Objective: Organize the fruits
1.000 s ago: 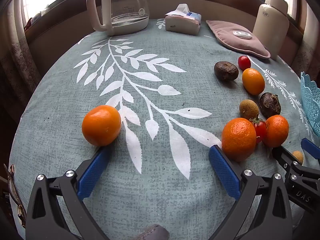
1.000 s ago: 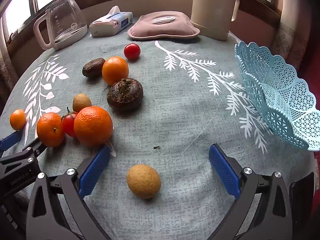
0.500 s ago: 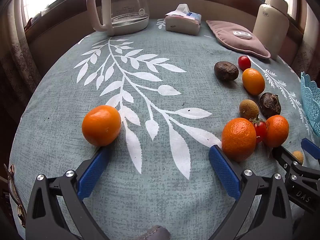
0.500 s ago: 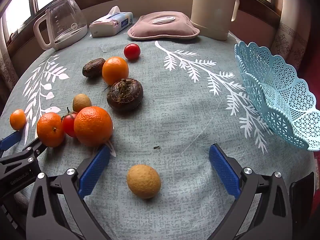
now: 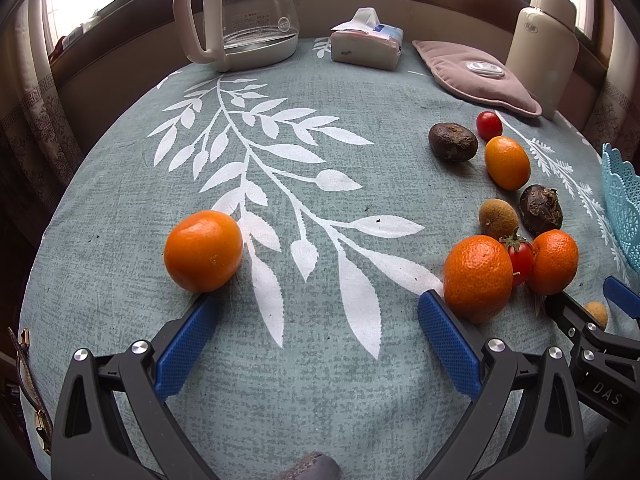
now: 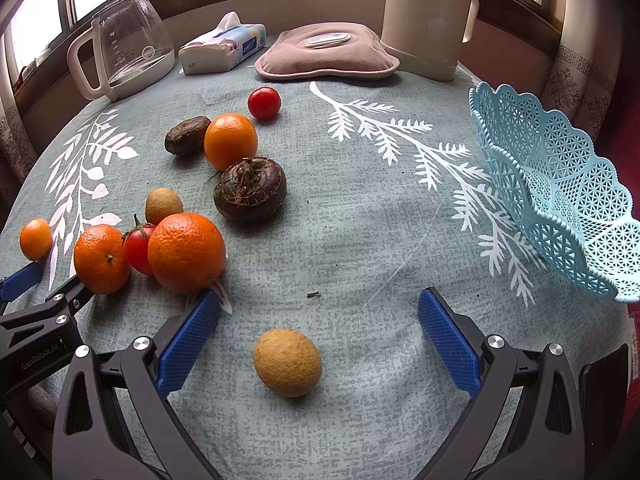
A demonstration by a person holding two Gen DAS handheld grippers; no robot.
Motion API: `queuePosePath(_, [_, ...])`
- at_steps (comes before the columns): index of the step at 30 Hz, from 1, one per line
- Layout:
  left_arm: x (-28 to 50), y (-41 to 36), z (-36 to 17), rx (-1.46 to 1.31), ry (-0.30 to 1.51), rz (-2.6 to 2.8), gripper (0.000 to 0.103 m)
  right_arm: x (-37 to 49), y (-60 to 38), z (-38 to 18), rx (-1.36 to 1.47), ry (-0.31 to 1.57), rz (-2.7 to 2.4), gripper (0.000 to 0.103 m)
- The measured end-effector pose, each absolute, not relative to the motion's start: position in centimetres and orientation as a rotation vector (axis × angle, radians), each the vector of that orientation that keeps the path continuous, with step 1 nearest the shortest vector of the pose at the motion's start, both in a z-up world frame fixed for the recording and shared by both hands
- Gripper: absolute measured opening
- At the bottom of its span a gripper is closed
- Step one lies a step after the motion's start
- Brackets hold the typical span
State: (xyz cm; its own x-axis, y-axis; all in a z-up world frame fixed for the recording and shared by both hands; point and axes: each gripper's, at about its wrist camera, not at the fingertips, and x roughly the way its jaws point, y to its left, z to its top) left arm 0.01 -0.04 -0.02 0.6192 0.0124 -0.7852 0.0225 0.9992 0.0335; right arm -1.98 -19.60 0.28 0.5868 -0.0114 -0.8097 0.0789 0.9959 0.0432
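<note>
Left gripper (image 5: 316, 320) jaws wide apart, nothing between them, low over the grey-green leaf-print tablecloth (image 5: 320, 380). Lone orange (image 5: 203, 251) just beyond the left finger tip. Near right: large orange (image 5: 478, 278) just beside the right finger tip, touching a stemmed tomato (image 5: 520, 258), which touches a smaller orange (image 5: 554, 261). Part of the right gripper (image 5: 592, 312) at the right edge, a small tan fruit (image 5: 597, 313) between its fingers. Blue basket (image 5: 624, 204) cut off at the right edge. Glass kettle (image 5: 240, 12) at far left.

Soft window daylight, sharp, fisheye-warped edges
</note>
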Motion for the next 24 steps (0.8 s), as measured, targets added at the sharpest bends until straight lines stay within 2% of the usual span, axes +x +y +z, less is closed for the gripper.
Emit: queuePosePath(24, [0.0,0.1,0.07,0.04,0.905,0.0,0.098,-1.66,-19.65,0.15,0.087,0.939,-0.039,0.101])
